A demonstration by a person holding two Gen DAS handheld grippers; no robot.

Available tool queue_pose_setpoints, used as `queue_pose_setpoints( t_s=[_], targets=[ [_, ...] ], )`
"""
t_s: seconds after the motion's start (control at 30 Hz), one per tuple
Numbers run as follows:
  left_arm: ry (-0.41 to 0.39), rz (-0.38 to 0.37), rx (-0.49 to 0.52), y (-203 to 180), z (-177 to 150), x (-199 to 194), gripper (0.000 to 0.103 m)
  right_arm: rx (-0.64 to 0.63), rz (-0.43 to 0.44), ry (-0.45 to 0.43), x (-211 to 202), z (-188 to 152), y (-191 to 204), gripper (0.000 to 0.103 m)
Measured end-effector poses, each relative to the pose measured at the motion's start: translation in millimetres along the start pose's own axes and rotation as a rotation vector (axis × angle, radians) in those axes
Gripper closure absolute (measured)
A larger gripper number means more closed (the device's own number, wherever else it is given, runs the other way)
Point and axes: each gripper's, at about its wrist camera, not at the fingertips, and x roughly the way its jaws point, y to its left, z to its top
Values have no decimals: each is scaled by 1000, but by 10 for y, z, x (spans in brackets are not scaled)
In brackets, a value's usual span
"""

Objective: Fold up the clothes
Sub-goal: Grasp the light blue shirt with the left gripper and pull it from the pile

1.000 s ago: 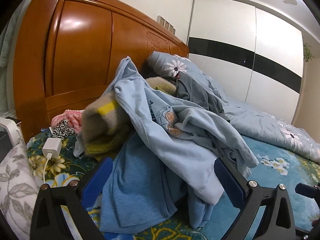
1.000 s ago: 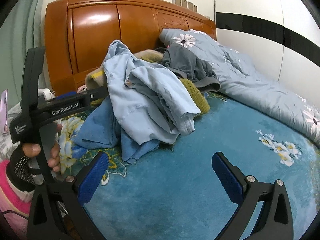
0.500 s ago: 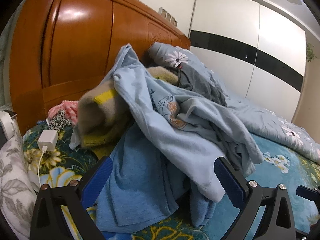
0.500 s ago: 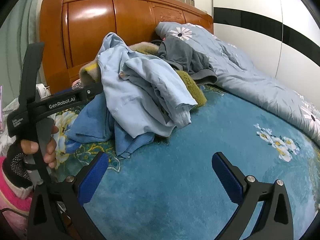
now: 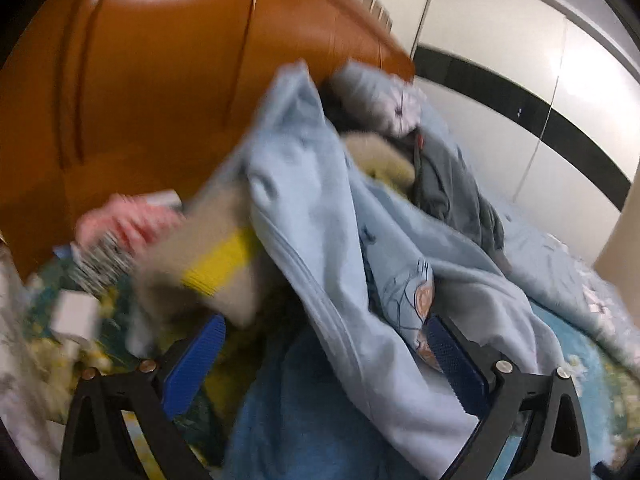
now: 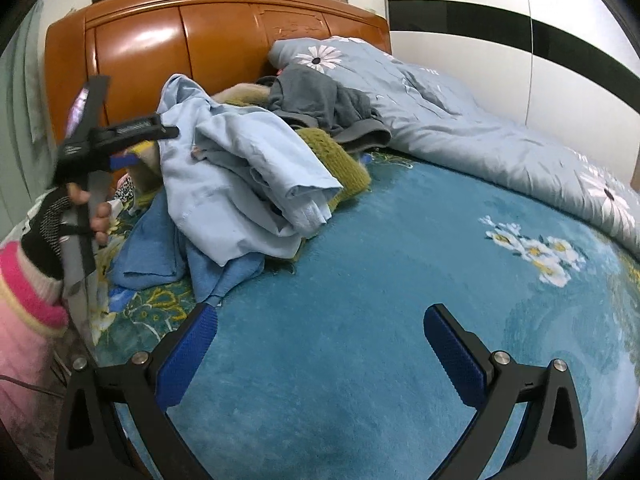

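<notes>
Both tongs gape empty: the left gripper at a rumpled pale-blue top heaped on clothes, the right gripper over bare plush blue bedspread.

Open bed: the teal floral bedspread lies bare ahead of the right tool, whose fingers stand wide apart over it.
Clothes heap: the pale blue garment and the darker blue cloth pile up at the head of the bed.
Left tool: spread wide, the pale blue garment between its fingers, the right pad touching the cloth.
Behind the heap: the wooden headboard walls off the far side.
Right flank: the rumpled duvet rises along the bed's edge.
Left flank: a small white charger and a pink cloth crowd the gap beside the heap.
</notes>
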Motion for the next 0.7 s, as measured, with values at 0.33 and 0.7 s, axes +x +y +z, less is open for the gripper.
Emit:
queue_pose_setpoints(
  t_s=[0.33,0.7],
  targets=[
    [44,-67,-63,-105,42,70,100,17,-14,-32,-219,-72,-172,0],
    [-301,-402,308,-1711,564,-1490,100,112,-69,-96,-664,-258,-625,0]
  ],
)
